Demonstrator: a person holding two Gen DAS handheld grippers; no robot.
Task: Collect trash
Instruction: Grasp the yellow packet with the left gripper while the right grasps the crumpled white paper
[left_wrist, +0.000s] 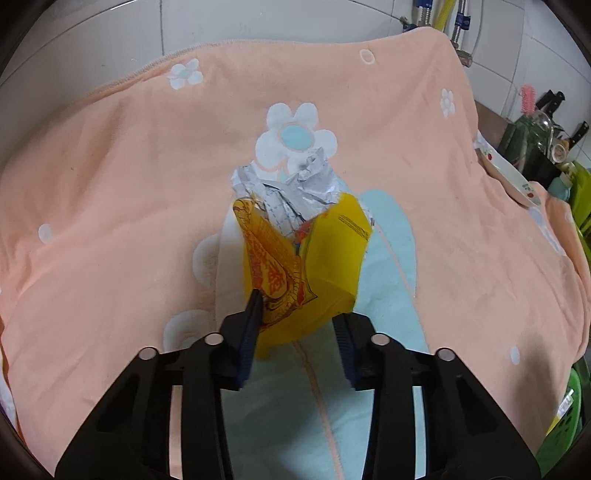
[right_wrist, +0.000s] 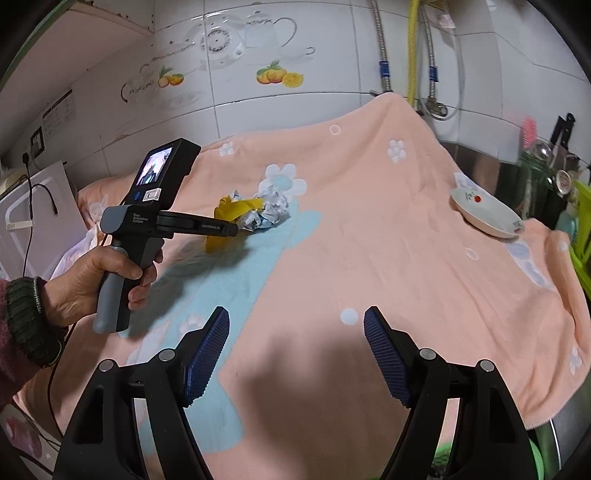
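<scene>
Peach terry surface: a fleecy peach blanket (left_wrist: 110, 206) with white-and-blue flower patches and a pale blue panel covers the work surface; soft nap, shallow folds.
Yellow wrapper (left_wrist: 295, 266): thin glossy plastic film, yellow with red-orange print, creased into a trough; sits at centre of the left wrist view, and at 10 o'clock from the right gripper in the right wrist view (right_wrist: 229, 218).
Crumpled paper (left_wrist: 291, 184): white and grey printed sheets, wadded and sharply creased, touching the far end of the wrapper, at 12 o'clock from it; lies over the large flower patch.
Left gripper (left_wrist: 301, 325): black plastic arms with dark blue ribbed pads; jaws narrowed around the near end of the yellow wrapper. The pad at 9 o'clock (left_wrist: 251, 314) presses the film; contact of the 3 o'clock pad is partly hidden by the wrapper, so a full pinch cannot be confirmed. Seen from the side in the right wrist view (right_wrist: 236, 229), held by the person's left hand (right_wrist: 99, 280) on a grey handle.
Right gripper (right_wrist: 297, 350): same build, blue knurled pads; jaws spread wide, nothing between them, poised above bare blanket at 6 o'clock from the trash, well apart.
Saucer (right_wrist: 487, 218): shallow white glazed ceramic, small fruit motif, tilted on a raised fold at 3 o'clock.
Wall (right_wrist: 295, 107): glossy white tile with fruit decals; corrugated metal hoses at 1 o'clock.
</scene>
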